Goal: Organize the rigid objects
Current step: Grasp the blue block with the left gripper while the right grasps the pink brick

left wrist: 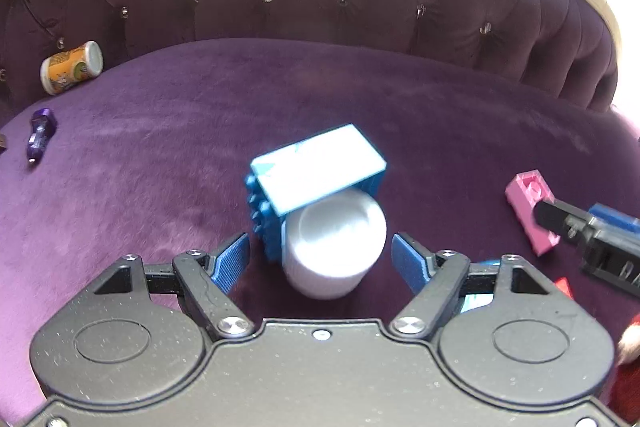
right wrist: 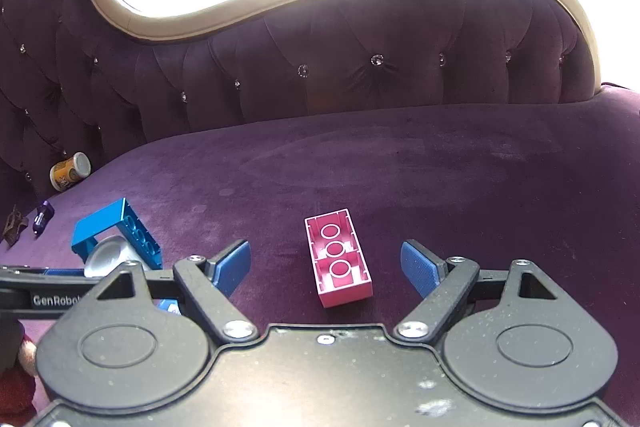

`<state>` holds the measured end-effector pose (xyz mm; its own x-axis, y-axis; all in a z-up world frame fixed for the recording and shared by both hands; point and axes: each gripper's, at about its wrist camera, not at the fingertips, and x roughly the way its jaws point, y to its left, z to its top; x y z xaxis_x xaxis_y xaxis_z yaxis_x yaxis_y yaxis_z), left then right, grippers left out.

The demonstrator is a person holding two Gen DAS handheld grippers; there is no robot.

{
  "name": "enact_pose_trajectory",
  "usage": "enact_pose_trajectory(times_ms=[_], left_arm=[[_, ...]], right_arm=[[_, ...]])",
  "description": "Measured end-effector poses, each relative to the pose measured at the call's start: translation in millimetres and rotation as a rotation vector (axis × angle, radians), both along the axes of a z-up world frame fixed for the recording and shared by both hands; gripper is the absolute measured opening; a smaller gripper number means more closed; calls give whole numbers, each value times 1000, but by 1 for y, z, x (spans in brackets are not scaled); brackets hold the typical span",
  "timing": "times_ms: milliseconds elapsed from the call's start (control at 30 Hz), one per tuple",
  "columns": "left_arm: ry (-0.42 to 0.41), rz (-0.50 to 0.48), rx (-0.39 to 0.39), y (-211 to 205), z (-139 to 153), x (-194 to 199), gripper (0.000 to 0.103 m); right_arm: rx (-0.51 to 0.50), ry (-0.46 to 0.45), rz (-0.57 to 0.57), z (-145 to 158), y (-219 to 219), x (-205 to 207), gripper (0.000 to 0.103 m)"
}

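Pink brick (right wrist: 338, 263) lies upside down on the sofa seat (right wrist: 440, 179), just ahead of the right gripper (right wrist: 326, 267) and between its two blue fingers (right wrist: 418, 269). Those fingers stand wide apart and touch nothing. The brick's long axis runs away from the gripper, tilted a little to one side, so the fingers face its two long walls. That is the relation the next move seems to turn on: the short width sits across the gap, and closing would likely clamp the long sides.

Left of the pink brick, the blue brick (left wrist: 316, 171) rests tilted against a white cup (left wrist: 334, 247). The cup lies just ahead of the left gripper (left wrist: 320, 259), whose fingers are also apart, with no pad touching it. The right gripper is plainly the nearer one to the pink brick.

Both bricks are hard, glossy plastic with sharp edges. The pink one shows three round tubes in its hollow underside, and the blue one has studs on one face. The cup is smooth and round. The seat is soft purple velvet, so things may rock on it. Far left of the pink brick, by the tufted backrest, lie a small can (left wrist: 72, 67) and a purple toy (left wrist: 39, 133).
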<state>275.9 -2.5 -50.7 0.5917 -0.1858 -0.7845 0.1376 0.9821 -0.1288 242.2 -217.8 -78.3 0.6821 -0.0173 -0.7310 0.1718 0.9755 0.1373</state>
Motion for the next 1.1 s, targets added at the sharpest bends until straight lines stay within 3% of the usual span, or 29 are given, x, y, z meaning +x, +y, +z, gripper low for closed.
enact_pose_trajectory(times_ms=[300,467,567,667,867,1000,1100], left_arm=[[-147,44,-51,13,8,18,73],[-58,104,-87,23,-11,35,67],[-40,129,-99,27,-16,41,66],[-33,173,-158,37,-13,41,63],[-24,210,-225,49,-14,44,62],[-54,224,-279,55,-10,40,62],[-16,260,-407,72,-14,42,62]], right_arm=[[-2,33,-28,-14,-1,17,82],[-6,41,-35,-20,1,25,82],[-23,47,-24,-22,4,26,82],[-52,58,-5,-26,10,27,81],[-79,111,3,-34,14,34,64],[-124,116,3,-36,14,35,31],[-93,122,-14,-35,8,36,31]])
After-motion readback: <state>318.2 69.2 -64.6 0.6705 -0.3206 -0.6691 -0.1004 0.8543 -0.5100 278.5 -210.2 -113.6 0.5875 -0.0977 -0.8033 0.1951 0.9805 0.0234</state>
